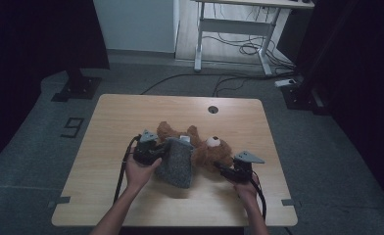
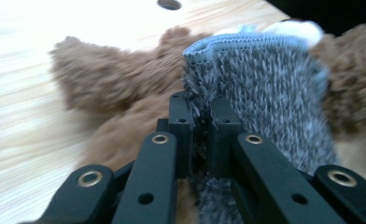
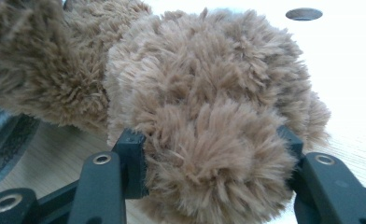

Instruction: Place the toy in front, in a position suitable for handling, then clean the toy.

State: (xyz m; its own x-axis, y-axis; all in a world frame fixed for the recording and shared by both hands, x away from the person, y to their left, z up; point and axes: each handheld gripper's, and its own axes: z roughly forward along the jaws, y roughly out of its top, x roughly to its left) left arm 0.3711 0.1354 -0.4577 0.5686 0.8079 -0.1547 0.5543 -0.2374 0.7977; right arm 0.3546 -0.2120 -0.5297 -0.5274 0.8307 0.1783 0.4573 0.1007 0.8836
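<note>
Your left gripper (image 2: 200, 126) pinches the edge of the grey knitted woollen garment (image 2: 265, 93), jaws almost together, the cloth rising just ahead of them over the brown plush teddy bear (image 1: 207, 149). Your right gripper (image 3: 209, 140), jaws half apart, clamps a furry limb of the bear on the pale wooden table (image 1: 131, 112).

A light wooden worktop (image 1: 131, 117) with a round cable hole (image 1: 213, 109) stands on grey carpet (image 1: 43, 137). Behind it, a white-framed desk (image 1: 239, 24) stands over loose black cables (image 1: 244, 49), beside a pale wall (image 1: 136, 24). Dark curtains (image 1: 38, 34) hang at both sides in dim light.
</note>
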